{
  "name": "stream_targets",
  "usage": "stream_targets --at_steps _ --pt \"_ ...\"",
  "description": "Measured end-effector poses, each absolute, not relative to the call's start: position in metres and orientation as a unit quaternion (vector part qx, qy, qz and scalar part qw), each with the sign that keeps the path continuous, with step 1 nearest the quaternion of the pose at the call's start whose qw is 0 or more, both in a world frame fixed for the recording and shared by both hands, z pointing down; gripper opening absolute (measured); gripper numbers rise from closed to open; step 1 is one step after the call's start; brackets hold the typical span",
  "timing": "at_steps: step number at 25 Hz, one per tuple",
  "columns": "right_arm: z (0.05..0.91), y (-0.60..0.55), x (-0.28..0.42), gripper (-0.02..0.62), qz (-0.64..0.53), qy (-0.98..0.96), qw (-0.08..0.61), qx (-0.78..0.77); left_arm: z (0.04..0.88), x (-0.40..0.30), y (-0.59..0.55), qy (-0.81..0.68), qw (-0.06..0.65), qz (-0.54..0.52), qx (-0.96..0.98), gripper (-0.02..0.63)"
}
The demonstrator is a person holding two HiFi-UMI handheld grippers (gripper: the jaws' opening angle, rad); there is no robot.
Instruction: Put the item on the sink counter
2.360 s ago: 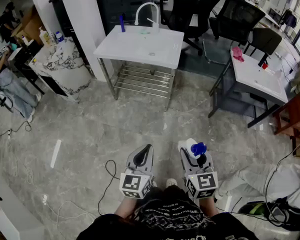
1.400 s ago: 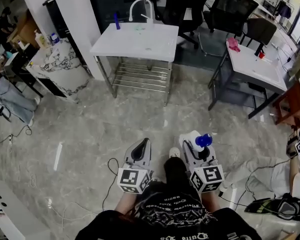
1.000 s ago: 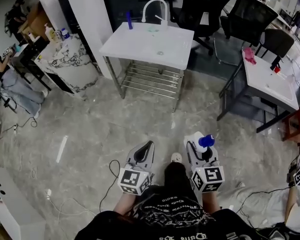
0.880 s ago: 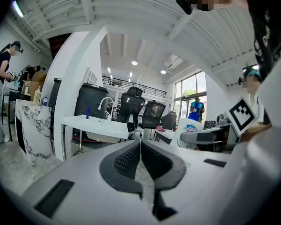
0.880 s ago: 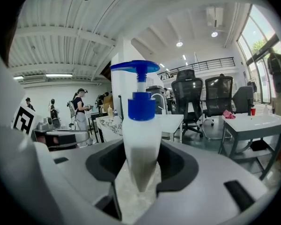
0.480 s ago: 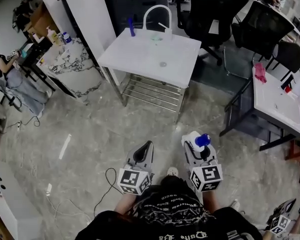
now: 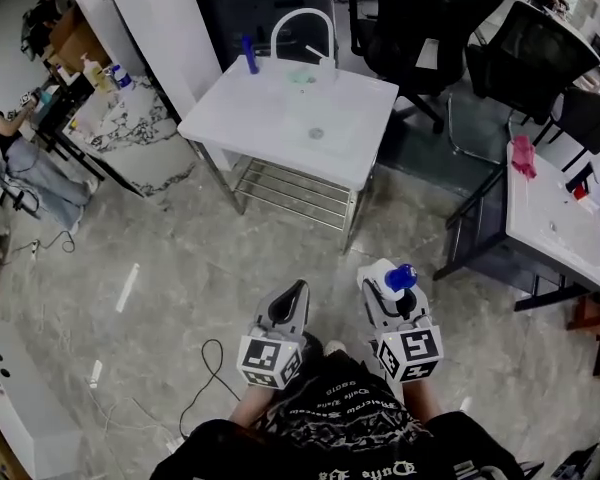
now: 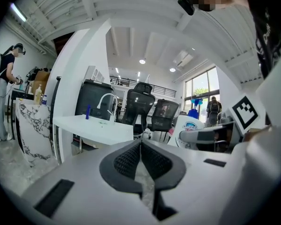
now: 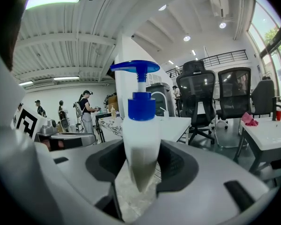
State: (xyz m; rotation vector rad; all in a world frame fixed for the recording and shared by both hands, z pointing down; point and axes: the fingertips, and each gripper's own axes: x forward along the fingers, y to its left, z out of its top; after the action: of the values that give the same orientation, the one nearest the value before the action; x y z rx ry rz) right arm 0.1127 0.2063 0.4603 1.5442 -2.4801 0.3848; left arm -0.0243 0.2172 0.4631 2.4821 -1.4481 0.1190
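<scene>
Pump bottle (image 9: pixel 139 144): white, blue pump head, upright, clamped between the right gripper (image 7: pixel 385 286) jaws, well short of the sink counter (image 7: pixel 280 108). Left gripper (image 8: pixel 140 146) jaws together, nothing in them. Counter sits closer than a moment ago; grip unchanged. Grey marble floor (image 7: pixel 130 228); office chairs (image 7: pixel 535 53) beyond. Bottle label unreadable.

The sink table (image 7: pixel 270 118) stands ahead — faucet (image 7: pixel 302 18) at its far edge, chairs (image 7: pixel 420 18) behind, a second table (image 7: pixel 555 218) to its right.
</scene>
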Motion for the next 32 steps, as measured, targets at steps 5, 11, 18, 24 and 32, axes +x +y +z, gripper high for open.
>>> stream_targets --at_steps 5,11,18,24,32 --pt "0.469 0.181 0.112 0.199 0.140 -0.833 0.099 0.526 0.476 -0.022 0.185 -0.494 0.143 0.047 0.856 0.011" --pt "0.469 0.122 0.116 0.199 0.138 -0.817 0.097 0.551 0.480 -0.003 0.115 -0.455 0.144 0.040 0.878 0.011" --pt "0.476 0.033 0.119 0.199 0.154 -0.785 0.109 0.591 0.476 0.003 0.004 -0.412 0.143 0.030 0.900 0.011" --pt "0.488 -0.027 0.118 0.199 0.174 -0.749 0.125 0.627 0.477 -0.006 -0.075 -0.371 0.137 0.045 0.917 0.011" --pt "0.484 -0.098 0.096 0.199 0.162 -0.733 0.116 0.651 0.480 -0.025 -0.155 -0.348 0.134 0.050 0.927 0.011"
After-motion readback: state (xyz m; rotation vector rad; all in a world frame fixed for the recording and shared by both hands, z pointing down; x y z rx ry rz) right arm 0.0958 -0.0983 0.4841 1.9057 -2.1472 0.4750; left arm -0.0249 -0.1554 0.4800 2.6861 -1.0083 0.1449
